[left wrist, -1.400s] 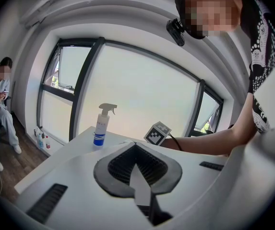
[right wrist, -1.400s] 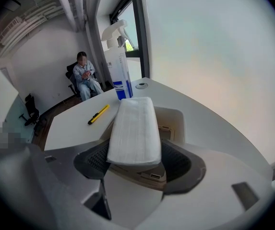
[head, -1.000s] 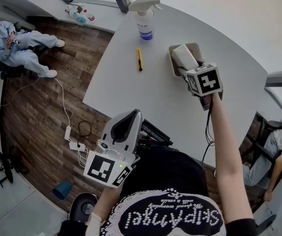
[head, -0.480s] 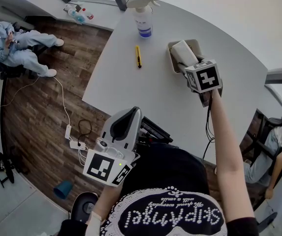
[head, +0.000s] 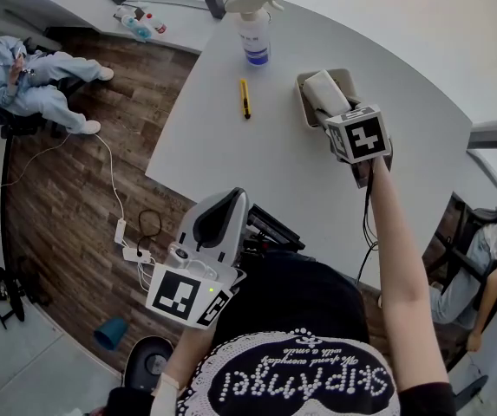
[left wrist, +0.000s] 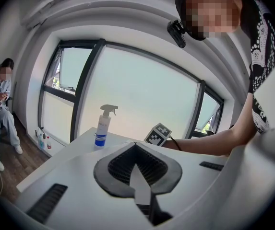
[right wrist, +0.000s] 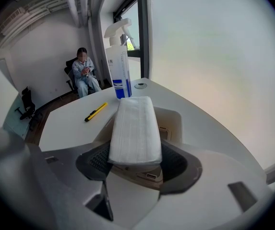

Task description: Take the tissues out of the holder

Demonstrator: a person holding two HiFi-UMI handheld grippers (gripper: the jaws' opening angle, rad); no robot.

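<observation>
A white folded stack of tissues (right wrist: 135,128) sticks up out of a beige holder (right wrist: 173,121) on the white table. In the head view the tissues (head: 324,94) and the holder (head: 345,78) sit at the table's far right. My right gripper (right wrist: 135,163) reaches down over the holder, and its jaws have just been closing with the stack between them. Both pads (right wrist: 98,161) now touch the stack's sides. From the head view, the right gripper (head: 328,121) is at the holder's near edge. My left gripper (head: 233,201) hangs shut and empty near the person's body, off the table; its jaws (left wrist: 135,145) meet at a point.
A spray bottle (head: 252,33) stands at the table's far edge. A yellow utility knife (head: 245,100) lies left of the holder. On the left a person (head: 31,76) sits on a chair, with a power strip and cables (head: 131,250) on the wooden floor.
</observation>
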